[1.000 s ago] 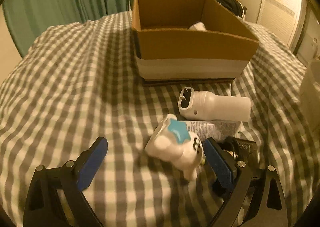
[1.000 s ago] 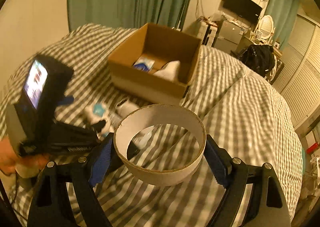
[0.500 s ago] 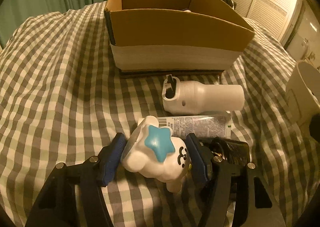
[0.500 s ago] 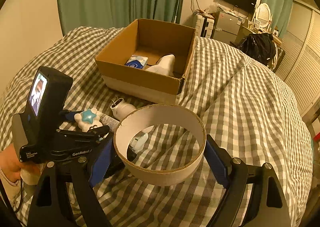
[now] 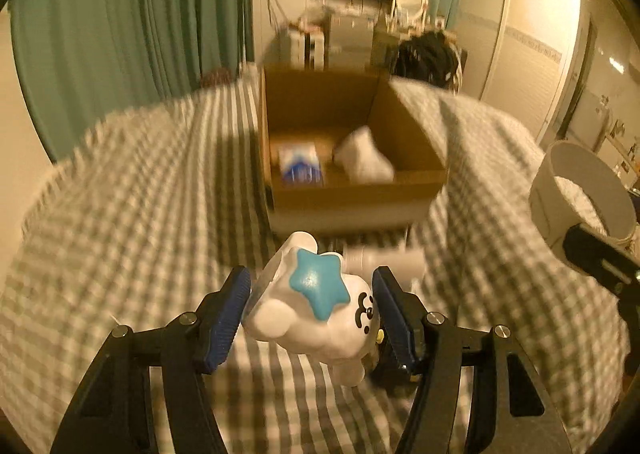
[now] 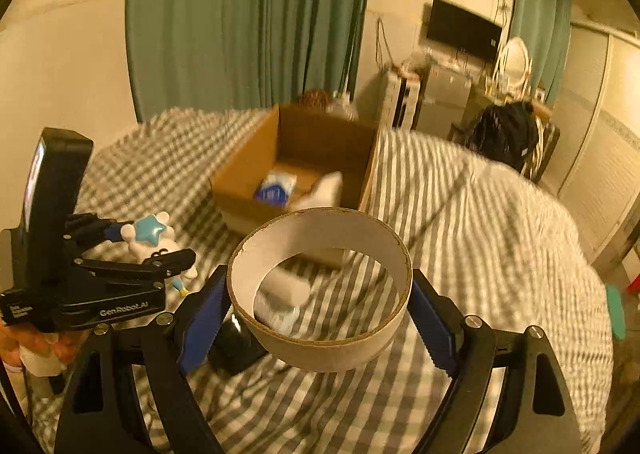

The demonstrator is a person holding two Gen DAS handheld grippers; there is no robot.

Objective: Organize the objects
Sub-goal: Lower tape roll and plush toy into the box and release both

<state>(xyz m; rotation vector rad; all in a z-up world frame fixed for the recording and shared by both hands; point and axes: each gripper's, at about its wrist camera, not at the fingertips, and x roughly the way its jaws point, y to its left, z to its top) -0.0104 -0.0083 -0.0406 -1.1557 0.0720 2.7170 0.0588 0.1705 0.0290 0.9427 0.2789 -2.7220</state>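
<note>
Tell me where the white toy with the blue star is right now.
The white star toy is clamped between the left gripper fingers, lifted above the checked bedspread, short of the cardboard box. In the right wrist view it shows at far left.

Both tongs [image 5: 312,306] [image 6: 320,294] apparently clamped, raised.

Left claw [image 5: 312,310] gripping toy [image 5: 316,310], box [image 5: 352,194] ahead
</note>
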